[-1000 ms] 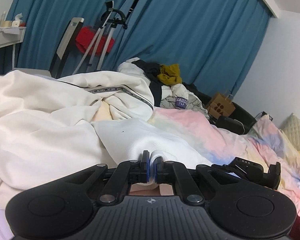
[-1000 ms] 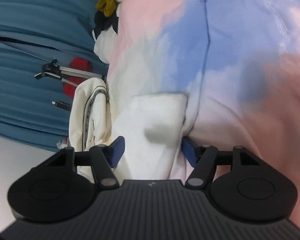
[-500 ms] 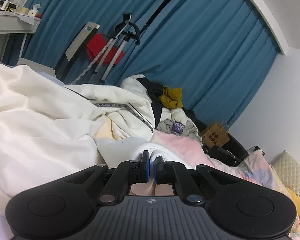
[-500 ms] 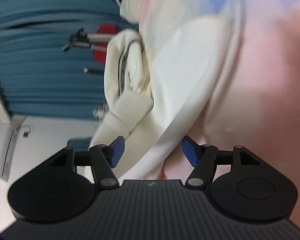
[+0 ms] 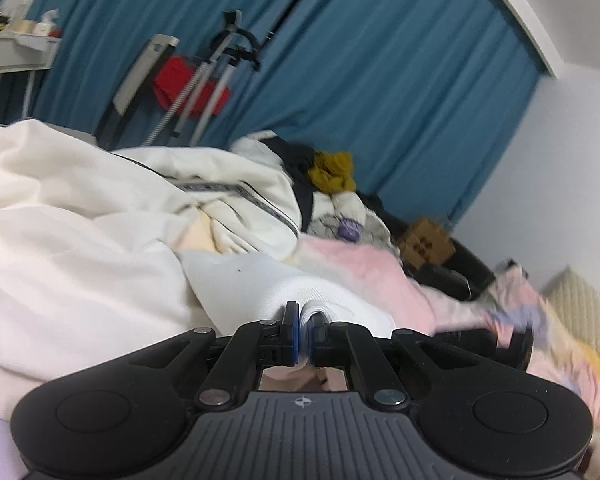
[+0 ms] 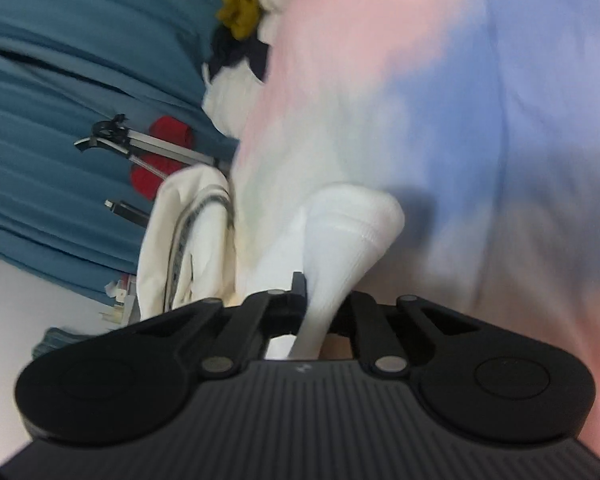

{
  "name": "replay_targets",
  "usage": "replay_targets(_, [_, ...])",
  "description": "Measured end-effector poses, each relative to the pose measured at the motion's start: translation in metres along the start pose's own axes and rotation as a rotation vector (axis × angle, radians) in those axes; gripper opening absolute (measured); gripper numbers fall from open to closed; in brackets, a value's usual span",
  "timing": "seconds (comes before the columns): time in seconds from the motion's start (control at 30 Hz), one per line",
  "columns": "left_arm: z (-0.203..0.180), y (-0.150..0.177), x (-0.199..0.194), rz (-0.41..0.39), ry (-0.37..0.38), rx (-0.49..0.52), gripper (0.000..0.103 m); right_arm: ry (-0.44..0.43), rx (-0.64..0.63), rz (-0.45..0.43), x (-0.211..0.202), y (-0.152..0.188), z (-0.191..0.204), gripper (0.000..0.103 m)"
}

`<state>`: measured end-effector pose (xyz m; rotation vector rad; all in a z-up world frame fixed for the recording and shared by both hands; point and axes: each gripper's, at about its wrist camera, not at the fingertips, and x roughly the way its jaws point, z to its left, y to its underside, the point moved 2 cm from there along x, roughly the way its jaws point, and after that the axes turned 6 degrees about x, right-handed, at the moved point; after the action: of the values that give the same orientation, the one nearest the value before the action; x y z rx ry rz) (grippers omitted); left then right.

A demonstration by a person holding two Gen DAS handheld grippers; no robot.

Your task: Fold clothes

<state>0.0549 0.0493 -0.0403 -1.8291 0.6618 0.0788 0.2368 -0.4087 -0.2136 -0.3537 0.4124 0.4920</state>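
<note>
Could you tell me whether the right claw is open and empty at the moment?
No, the right claw is shut on a bunched fold of the white garment.

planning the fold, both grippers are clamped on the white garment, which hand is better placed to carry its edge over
Right, probably. The right gripper is shut on a free end of the white garment over open bedspread. The left gripper pinches a folded edge beside the clothes pile, better as the anchor.

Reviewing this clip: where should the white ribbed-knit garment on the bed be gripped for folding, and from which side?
At its ribbed hem edge, from the near side, low over the pastel tie-dye bedspread. The white ribbed-knit garment lies with that edge doubled toward the cameras, thin enough to pinch. Both grippers already do so: the left gripper and the right gripper are shut on it.
</note>
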Motion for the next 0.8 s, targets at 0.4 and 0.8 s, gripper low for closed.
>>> replay_targets(0.4, [-0.066,0.023,0.053,0.096,0.164,0.190,0.019,-0.087,-0.199,-0.375,-0.089,-0.096,0.019,0.005])
replay_targets(0.8, [-0.072,0.053,0.048,0.247,0.118,0.217,0.047,0.197,0.172,-0.350,-0.069,-0.129,-0.138,0.005])
